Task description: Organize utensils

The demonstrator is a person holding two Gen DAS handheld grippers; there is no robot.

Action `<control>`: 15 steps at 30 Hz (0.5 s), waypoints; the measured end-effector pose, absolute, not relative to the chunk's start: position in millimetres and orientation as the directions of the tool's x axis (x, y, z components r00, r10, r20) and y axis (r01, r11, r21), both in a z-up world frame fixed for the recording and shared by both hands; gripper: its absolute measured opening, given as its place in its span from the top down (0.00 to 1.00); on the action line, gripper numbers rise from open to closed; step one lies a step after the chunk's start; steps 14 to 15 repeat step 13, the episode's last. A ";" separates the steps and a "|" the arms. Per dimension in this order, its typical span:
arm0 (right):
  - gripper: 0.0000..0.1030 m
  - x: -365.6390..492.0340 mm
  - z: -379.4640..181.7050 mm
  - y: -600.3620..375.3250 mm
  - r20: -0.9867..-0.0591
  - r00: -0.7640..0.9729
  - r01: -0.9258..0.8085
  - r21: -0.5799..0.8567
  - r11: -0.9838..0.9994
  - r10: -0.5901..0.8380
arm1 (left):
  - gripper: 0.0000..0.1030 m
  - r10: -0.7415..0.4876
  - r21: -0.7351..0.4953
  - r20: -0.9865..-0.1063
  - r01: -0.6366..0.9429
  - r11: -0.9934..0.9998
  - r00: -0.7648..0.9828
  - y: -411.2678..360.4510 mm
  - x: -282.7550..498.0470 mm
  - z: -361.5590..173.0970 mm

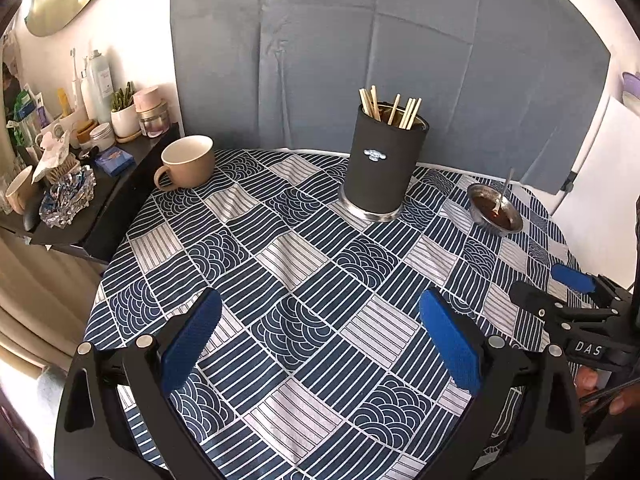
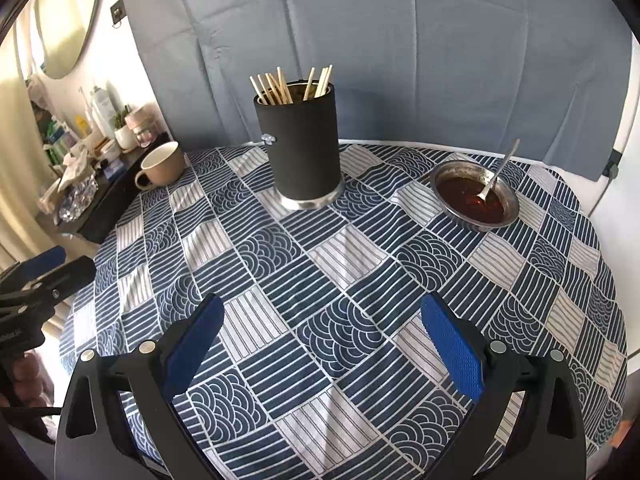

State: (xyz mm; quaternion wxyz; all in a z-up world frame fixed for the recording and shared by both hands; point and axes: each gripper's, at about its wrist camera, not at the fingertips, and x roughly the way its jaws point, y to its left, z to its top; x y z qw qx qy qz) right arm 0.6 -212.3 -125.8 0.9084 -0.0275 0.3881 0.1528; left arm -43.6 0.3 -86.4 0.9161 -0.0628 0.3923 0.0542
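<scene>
A black cylindrical holder (image 1: 382,168) (image 2: 298,148) with several wooden chopsticks (image 1: 390,110) (image 2: 290,86) stands at the back of the table. A small steel bowl (image 1: 496,208) (image 2: 474,196) of dark red sauce holds a metal spoon (image 1: 503,192) (image 2: 496,174) to its right. My left gripper (image 1: 320,320) is open and empty above the near cloth. My right gripper (image 2: 322,322) is open and empty, also near the front; it shows at the right edge of the left wrist view (image 1: 548,284).
A beige mug (image 1: 186,168) (image 2: 160,168) sits at the back left corner of the patterned tablecloth (image 1: 304,272) (image 2: 340,264). A cluttered black side shelf (image 1: 100,184) stands left of the table. A grey backdrop (image 1: 380,48) hangs behind.
</scene>
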 end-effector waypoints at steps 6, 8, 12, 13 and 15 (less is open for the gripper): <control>0.08 1.1 -126.3 -212.6 -0.715 0.650 -0.298 0.071 0.952 0.257 | 0.06 0.072 -0.033 -0.721 -0.138 0.990 0.689 -6.2 -43.6 -85.0; 0.08 1.0 -126.2 -212.6 -0.716 0.649 -0.298 0.073 0.952 0.258 | 0.06 0.101 0.004 -0.735 -0.144 0.990 0.671 -9.0 -41.5 -87.5; 0.08 0.7 -126.4 -212.5 -0.716 0.648 -0.299 0.074 0.951 0.260 | 0.06 0.089 -0.002 -0.744 -0.135 0.991 0.663 -9.2 -40.3 -89.4; 0.08 0.8 -126.4 -212.5 -0.716 0.648 -0.298 0.075 0.952 0.260 | 0.06 0.090 -0.001 -0.743 -0.136 0.991 0.663 -9.2 -40.7 -89.4; 0.08 0.8 -126.4 -212.5 -0.716 0.648 -0.298 0.075 0.952 0.260 | 0.06 0.090 -0.001 -0.743 -0.136 0.991 0.663 -9.2 -40.7 -89.4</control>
